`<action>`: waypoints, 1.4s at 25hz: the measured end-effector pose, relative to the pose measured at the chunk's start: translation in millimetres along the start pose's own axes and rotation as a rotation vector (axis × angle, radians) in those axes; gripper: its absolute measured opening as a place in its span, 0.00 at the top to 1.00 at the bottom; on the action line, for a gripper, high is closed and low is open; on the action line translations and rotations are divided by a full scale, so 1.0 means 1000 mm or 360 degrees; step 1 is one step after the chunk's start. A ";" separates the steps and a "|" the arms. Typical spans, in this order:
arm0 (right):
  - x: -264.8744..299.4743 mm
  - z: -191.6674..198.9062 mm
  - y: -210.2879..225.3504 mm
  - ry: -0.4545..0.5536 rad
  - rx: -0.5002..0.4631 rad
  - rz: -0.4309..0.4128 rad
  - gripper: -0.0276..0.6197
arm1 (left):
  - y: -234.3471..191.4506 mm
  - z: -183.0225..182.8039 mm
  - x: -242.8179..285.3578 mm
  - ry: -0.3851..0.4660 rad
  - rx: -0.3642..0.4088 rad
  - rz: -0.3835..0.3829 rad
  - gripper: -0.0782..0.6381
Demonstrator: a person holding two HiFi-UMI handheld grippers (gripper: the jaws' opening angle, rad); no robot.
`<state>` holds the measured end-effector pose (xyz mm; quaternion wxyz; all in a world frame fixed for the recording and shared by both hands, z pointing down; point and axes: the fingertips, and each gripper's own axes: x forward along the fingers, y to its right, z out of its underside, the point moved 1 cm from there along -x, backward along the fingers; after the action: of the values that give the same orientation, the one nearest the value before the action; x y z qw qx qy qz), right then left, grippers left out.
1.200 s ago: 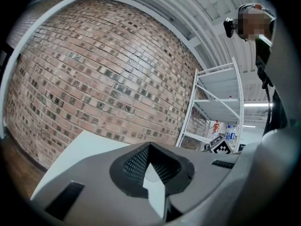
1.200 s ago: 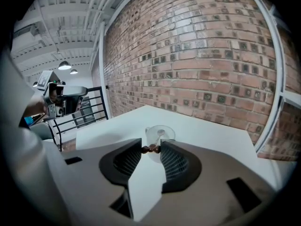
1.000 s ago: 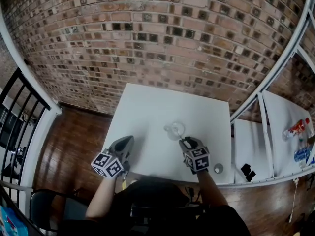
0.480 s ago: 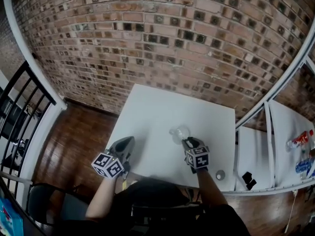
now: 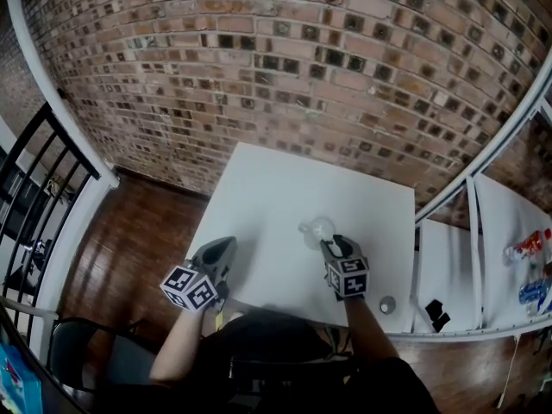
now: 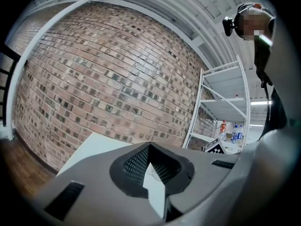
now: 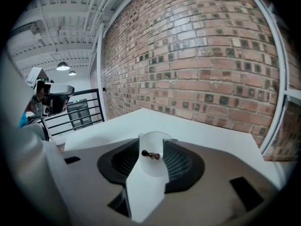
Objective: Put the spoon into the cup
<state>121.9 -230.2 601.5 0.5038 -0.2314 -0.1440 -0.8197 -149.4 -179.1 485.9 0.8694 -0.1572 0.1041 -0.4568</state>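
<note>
A clear cup [image 5: 316, 228] stands on the white table [image 5: 285, 179], right of the middle. My right gripper [image 5: 329, 244] is just on its near side and points down at it. In the right gripper view the cup [image 7: 154, 167] stands in the gap between the jaws of the right gripper [image 7: 153, 147]. The dark end of the spoon [image 7: 150, 154] shows inside the cup. The jaws are opening and the pads do not press on anything. My left gripper [image 5: 224, 248] hovers level over the table's near left edge. In its own view the left gripper [image 6: 149, 148] has its tips together, with nothing held.
A small round object [image 5: 387, 304] lies near the table's front right corner. White metal shelving [image 5: 473, 231] stands at the right and holds bottles [image 5: 526, 248] and a black item [image 5: 434, 310]. A black railing [image 5: 34, 205] is at the left. A brick wall [image 5: 285, 67] rises behind the table.
My right gripper has edged slightly forward to the cup. The left gripper has stayed where it was.
</note>
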 end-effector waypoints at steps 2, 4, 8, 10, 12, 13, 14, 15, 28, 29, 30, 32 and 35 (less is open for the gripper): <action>-0.004 -0.003 -0.001 0.0019 0.0004 0.0001 0.70 | 0.001 0.000 0.001 -0.0006 -0.0004 0.0009 0.88; -0.009 -0.006 0.000 0.0041 0.0009 0.0011 0.70 | 0.002 0.001 0.002 -0.0010 -0.0007 0.0022 0.88; -0.023 -0.010 0.003 0.0097 0.0015 0.0037 0.71 | 0.006 0.002 0.007 -0.0007 -0.0001 0.0060 0.88; -0.033 -0.015 0.008 0.0145 0.0029 0.0064 0.73 | 0.009 0.000 0.011 -0.0007 0.0010 0.0085 0.88; -0.046 -0.022 0.014 0.0214 0.0041 0.0105 0.78 | 0.012 -0.003 0.015 -0.0006 0.0024 0.0110 0.88; -0.053 -0.026 0.018 0.0252 0.0045 0.0136 0.81 | 0.013 -0.006 0.017 -0.0002 0.0029 0.0120 0.88; -0.062 -0.030 0.022 0.0293 0.0050 0.0172 0.87 | 0.014 -0.008 0.018 0.0004 0.0033 0.0129 0.88; -0.071 -0.034 0.026 0.0334 0.0058 0.0206 0.95 | 0.015 -0.010 0.019 0.0010 0.0037 0.0136 0.88; -0.150 -0.012 0.056 0.0468 0.0253 0.0506 0.95 | 0.029 -0.008 0.031 -0.0002 0.0025 0.0226 0.88; -0.156 -0.009 0.058 0.0473 0.0265 0.0520 0.95 | 0.032 -0.007 0.032 -0.0008 0.0025 0.0242 0.88; -0.161 -0.006 0.059 0.0474 0.0278 0.0531 0.95 | 0.035 -0.005 0.034 -0.0015 0.0023 0.0254 0.88; -0.169 0.003 0.062 0.0466 0.0314 0.0545 0.95 | 0.037 -0.002 0.036 -0.0024 0.0015 0.0266 0.88; -0.172 0.013 0.060 0.0433 0.0331 0.0542 0.96 | 0.040 0.002 0.037 -0.0036 0.0005 0.0273 0.88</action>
<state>245.4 -120.4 522.9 0.6706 -0.0866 -0.1173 -0.7274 -97.5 -187.7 471.9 0.9067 -0.1514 0.1067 -0.3789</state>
